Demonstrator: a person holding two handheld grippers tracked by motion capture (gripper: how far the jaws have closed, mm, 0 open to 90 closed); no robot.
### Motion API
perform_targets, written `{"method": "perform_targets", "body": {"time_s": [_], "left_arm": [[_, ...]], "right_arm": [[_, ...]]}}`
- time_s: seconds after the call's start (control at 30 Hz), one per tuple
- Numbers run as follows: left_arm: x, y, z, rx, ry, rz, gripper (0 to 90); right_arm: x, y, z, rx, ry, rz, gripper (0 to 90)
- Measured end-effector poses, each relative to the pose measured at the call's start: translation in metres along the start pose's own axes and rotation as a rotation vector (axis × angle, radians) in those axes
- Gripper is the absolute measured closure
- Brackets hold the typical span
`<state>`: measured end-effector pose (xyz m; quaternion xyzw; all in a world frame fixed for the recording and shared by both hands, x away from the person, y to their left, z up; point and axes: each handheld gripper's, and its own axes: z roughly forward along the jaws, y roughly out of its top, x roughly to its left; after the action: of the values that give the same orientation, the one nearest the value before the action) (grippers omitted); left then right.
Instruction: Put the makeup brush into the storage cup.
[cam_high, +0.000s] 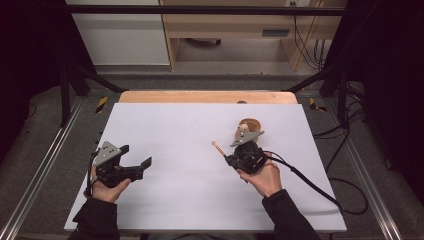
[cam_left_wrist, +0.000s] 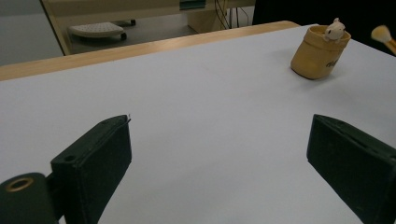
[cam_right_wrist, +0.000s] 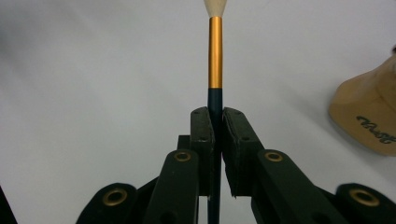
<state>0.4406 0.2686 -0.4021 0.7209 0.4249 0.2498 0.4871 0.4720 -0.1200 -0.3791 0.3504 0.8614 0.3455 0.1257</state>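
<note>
My right gripper (cam_right_wrist: 215, 122) is shut on a makeup brush (cam_right_wrist: 215, 56) with a dark handle, gold ferrule and pale bristles pointing away. In the high view that brush (cam_high: 218, 148) sticks out up and to the left from the right gripper (cam_high: 231, 159), just in front of a tan cup (cam_high: 248, 125). The tan cup (cam_left_wrist: 319, 54) stands at the far right of the white sheet with a small cream figure (cam_left_wrist: 334, 29) poking out of its mouth. My left gripper (cam_high: 139, 169) rests at the sheet's left side, jaws wide apart and empty, pointing right.
A white sheet (cam_high: 175, 150) covers the table, whose wooden edge (cam_high: 200, 96) shows at the back. Metal frame rails run along both sides. Black cables (cam_high: 320, 187) trail off the sheet's right side. A cabinet and shelving stand beyond the table.
</note>
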Motion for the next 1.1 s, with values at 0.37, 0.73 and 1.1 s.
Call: {"method": "perform_targets", "body": {"time_s": [0.37, 0.73, 1.1], "left_arm": [[0.002, -0.001, -0.001, -0.011, 0.007, -0.004, 6.0], [0.002, -0.001, -0.002, -0.013, 0.009, -0.002, 5.9], [0.002, -0.001, -0.002, -0.013, 0.011, -0.003, 6.0]], "right_arm": [[-0.024, -0.008, -0.037, -0.206, -0.052, 0.083, 83.3], [-0.04, -0.011, -0.051, -0.339, -0.094, 0.138, 83.3], [-0.058, -0.012, -0.061, -0.486, -0.165, 0.208, 83.3]]}}
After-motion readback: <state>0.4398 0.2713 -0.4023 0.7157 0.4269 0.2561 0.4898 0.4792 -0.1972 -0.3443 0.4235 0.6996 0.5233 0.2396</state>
